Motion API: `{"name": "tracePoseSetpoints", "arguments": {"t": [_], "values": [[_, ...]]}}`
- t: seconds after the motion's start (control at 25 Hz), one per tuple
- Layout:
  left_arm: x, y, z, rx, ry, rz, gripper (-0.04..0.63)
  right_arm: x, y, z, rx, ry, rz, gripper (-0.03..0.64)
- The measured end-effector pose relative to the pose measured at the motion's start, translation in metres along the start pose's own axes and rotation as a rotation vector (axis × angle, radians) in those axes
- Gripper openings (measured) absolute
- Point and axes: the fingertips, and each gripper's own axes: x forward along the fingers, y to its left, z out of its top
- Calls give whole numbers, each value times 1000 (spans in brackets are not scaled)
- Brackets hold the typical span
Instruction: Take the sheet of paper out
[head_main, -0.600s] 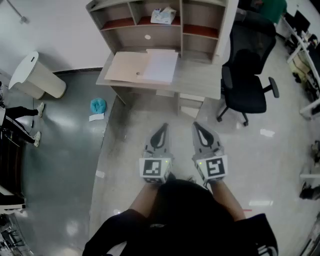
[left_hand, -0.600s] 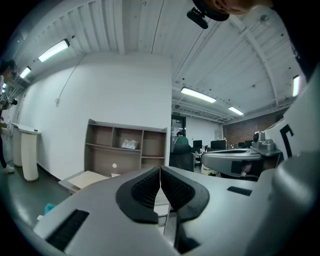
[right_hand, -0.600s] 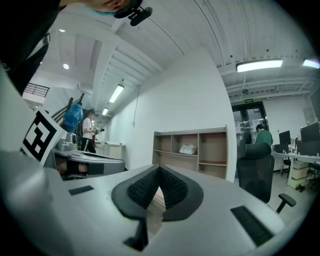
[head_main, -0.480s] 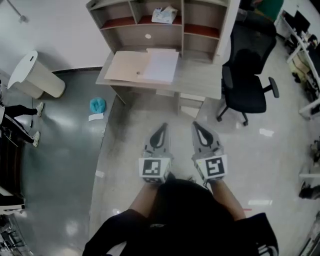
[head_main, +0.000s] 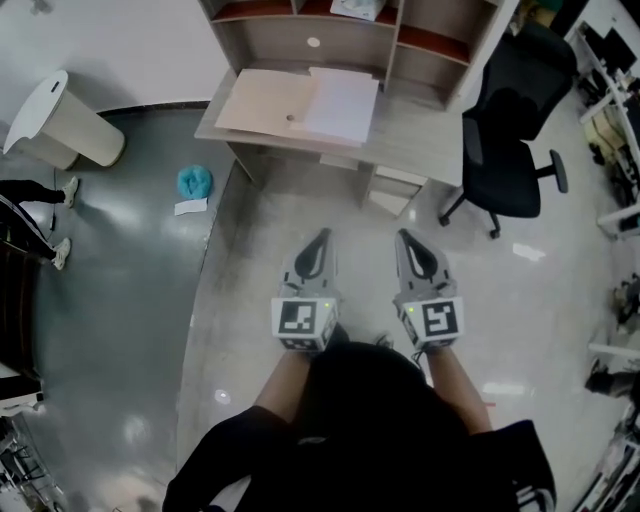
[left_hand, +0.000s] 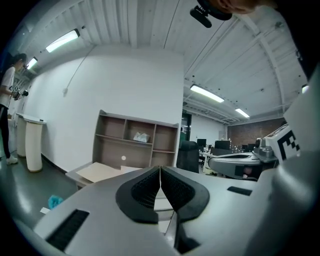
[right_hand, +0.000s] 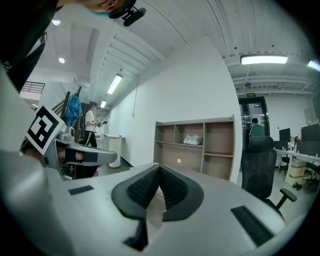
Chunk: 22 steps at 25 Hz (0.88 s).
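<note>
At about ten o'clock from the person a pale bin (head_main: 62, 125) stands against the wall. Nearer in, a teal cloth (head_main: 195, 182) lies on the floor. Neither looks to have any part in the job. The left gripper (head_main: 319, 242) is held out over bare floor, pointing to twelve, its jaws closed tight on nothing. I'd call that a carrying posture: the person is short of the surface (head_main: 420, 155) and has nothing to grip yet. Up at twelve o'clock what looks like a tan folder (head_main: 262, 100) lies flat on that surface. The sheet of paper (head_main: 345, 105) rests white over its right part, well apart from both grippers. The right gripper (head_main: 405, 242) sits just beside the left, parallel, its jaws likewise pressed together and empty. At two o'clock a black office chair (head_main: 510, 140) stands off to the side of the surface, so the way straight ahead looks free.
</note>
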Motion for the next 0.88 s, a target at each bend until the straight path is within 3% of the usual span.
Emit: {"name": "tracePoseSetpoints", "arguments": {"t": [0.64, 0.88], "values": [[-9, 102, -17, -15, 68, -72, 49, 56, 52, -18, 4, 92, -75, 17], [-12, 118, -29, -45, 105, -76, 49, 63, 58, -23, 1, 123, -93, 17]]}}
